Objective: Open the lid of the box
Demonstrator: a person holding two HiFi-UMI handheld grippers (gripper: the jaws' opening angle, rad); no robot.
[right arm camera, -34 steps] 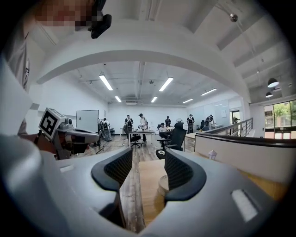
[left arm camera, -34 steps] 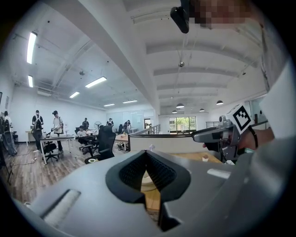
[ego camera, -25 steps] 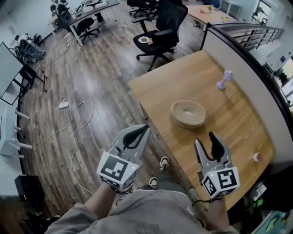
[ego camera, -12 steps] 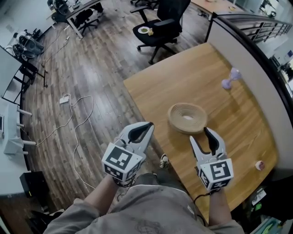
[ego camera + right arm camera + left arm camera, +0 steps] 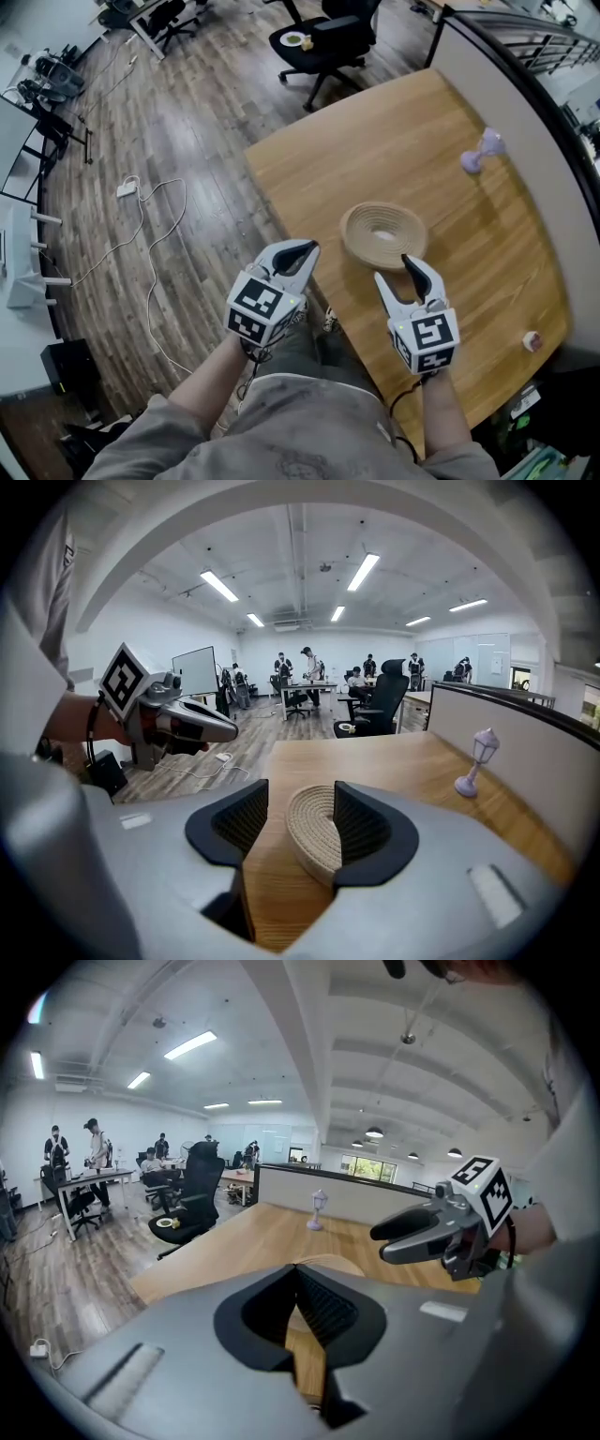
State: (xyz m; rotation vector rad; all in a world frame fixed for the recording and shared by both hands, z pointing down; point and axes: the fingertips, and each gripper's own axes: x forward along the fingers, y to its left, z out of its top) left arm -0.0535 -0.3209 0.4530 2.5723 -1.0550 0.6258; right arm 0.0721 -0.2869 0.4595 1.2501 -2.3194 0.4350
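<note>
Approach, seemingly: the right tool [image 5: 398,274], jaws wide and empty, is hovering at 5 o'clock of the woven box [image 5: 382,234]; the left tool [image 5: 298,251] is sitting closed. Next probably calls for gripping the lid.

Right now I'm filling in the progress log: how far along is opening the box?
Done: nothing yet. The woven box on the table looks closed, with its lid on. In hand: the right gripper is open and lined up with the box's near rim, not gripping it. The left gripper is shut and empty, near the table edge. Left: grip the lid and lift it off.
</note>
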